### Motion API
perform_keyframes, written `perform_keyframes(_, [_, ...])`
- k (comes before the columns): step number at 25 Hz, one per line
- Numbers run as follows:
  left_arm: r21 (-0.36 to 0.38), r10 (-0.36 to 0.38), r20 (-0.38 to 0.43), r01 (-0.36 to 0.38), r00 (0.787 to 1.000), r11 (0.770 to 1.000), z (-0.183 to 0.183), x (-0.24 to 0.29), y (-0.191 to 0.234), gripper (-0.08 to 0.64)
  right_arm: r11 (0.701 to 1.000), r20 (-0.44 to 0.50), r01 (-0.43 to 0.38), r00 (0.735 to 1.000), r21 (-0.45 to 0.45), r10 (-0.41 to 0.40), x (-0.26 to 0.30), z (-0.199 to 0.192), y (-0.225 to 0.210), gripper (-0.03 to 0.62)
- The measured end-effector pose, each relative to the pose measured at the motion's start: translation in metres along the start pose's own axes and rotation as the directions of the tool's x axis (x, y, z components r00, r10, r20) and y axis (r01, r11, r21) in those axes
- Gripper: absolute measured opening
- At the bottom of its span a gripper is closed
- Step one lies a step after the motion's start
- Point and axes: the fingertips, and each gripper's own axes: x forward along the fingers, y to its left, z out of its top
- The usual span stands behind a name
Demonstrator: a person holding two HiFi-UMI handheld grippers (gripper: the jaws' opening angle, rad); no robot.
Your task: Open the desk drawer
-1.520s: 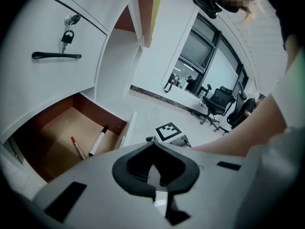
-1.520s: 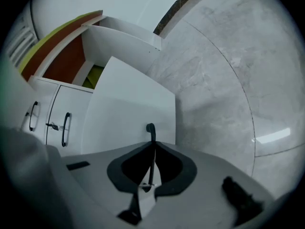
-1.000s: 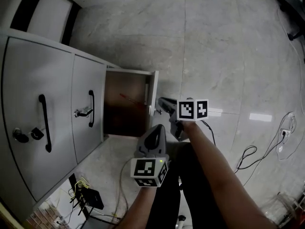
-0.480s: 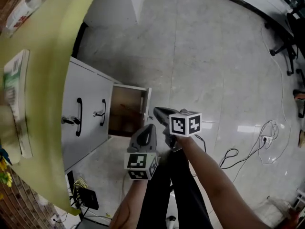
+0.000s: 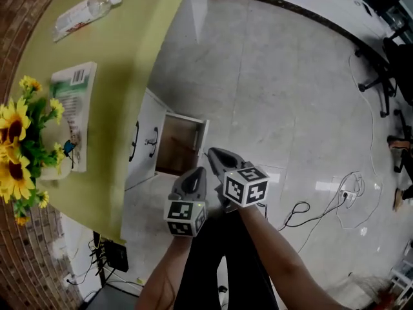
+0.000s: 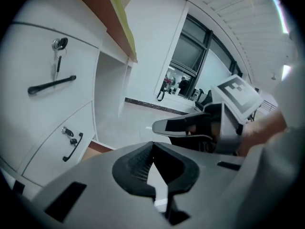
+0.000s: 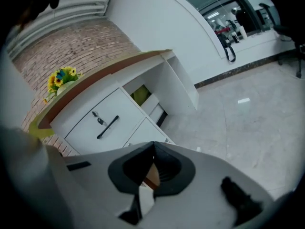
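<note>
The white desk drawer with a brown wooden inside [image 5: 179, 144] stands pulled out beneath the yellow-green table [image 5: 122, 57]. Just beside it hover the left gripper [image 5: 195, 175] and the right gripper [image 5: 216, 155], both closed and empty.

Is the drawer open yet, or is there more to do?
Looks done: the drawer stands pulled out, its brown inside showing. Nothing is in hand: the left gripper and right gripper are shut, empty, apart from it. Nothing seems left.
</note>
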Motion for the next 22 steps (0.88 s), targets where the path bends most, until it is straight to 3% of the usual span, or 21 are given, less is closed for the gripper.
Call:
perform_keyframes(5, [-0.024, 0.003, 0.008, -0.002, 1.0, 1.0, 0.021, -0.033, -0.009, 0.009, 0.999, 0.08, 0.036, 0.996, 0.008, -0.036, -0.041, 0.01, 0.028, 0.012])
perform_keyframes(13, [-0.026, -0.017, 0.018, 0.018, 1.0, 1.0, 0.033, -0.059, -0.018, 0.009, 0.997, 0.083, 0.048, 0.996, -0.057, -0.043, -0.084, 0.009, 0.048, 0.012])
perform_keyframes(22, [-0.041, -0.004, 0.008, 0.004, 1.0, 0.999, 0.027, -0.061, -0.013, 0.009, 0.999, 0.08, 0.031, 0.996, 0.014, -0.032, -0.08, -0.005, 0.055, 0.012])
